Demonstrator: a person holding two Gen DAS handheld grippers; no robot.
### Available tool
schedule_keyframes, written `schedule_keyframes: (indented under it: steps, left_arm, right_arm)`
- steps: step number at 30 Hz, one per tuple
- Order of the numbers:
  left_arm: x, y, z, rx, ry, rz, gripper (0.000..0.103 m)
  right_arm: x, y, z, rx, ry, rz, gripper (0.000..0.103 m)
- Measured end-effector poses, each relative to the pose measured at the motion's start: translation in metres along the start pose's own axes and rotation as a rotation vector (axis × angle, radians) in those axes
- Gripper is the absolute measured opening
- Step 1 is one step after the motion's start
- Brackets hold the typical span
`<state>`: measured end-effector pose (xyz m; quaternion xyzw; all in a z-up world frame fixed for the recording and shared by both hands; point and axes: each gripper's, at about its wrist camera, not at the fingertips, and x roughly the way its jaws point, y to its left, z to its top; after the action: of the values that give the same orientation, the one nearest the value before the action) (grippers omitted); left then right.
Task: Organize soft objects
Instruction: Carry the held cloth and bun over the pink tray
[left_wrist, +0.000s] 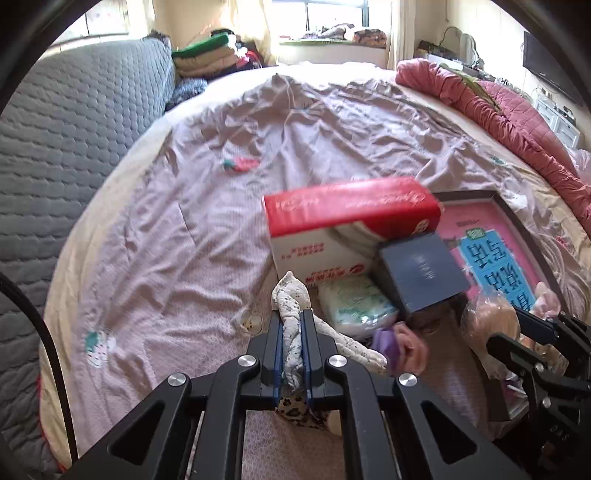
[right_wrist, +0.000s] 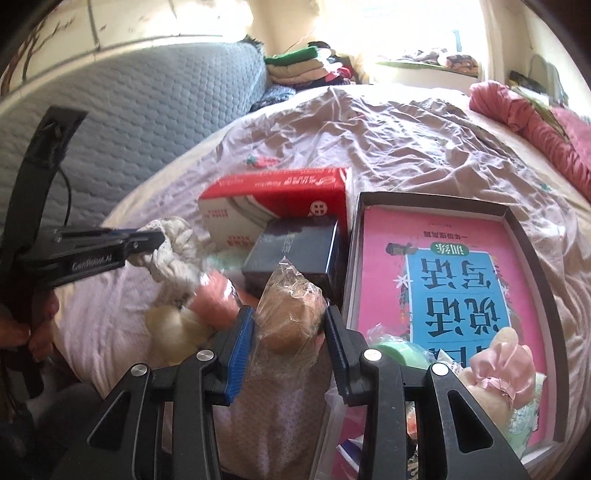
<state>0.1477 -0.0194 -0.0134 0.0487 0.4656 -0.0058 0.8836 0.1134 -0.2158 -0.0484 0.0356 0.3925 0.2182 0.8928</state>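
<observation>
Twisting like rope, a white speckled cloth (left_wrist: 291, 328) is pinched by the left gripper (left_wrist: 293, 354) above the wrinkled bedsheet (left_wrist: 177, 229); a crinkly plastic-wrapped bun (right_wrist: 291, 314) is clamped between the right gripper (right_wrist: 290, 339)'s pads.

Bedspread (left_wrist: 207, 206) left lies open; red box (left_wrist: 351, 210), tray (right_wrist: 532, 236) seemingly crowd right
</observation>
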Motion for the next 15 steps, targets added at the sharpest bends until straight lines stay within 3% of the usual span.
schedule_keyframes:
  steps: [15]
  left_arm:
    - [-0.064,-0.051,0.014,0.083,-0.078,0.011,0.008]
  right_arm:
    - [-0.062,-0.033,0.014,0.100,-0.128,0.031,0.040]
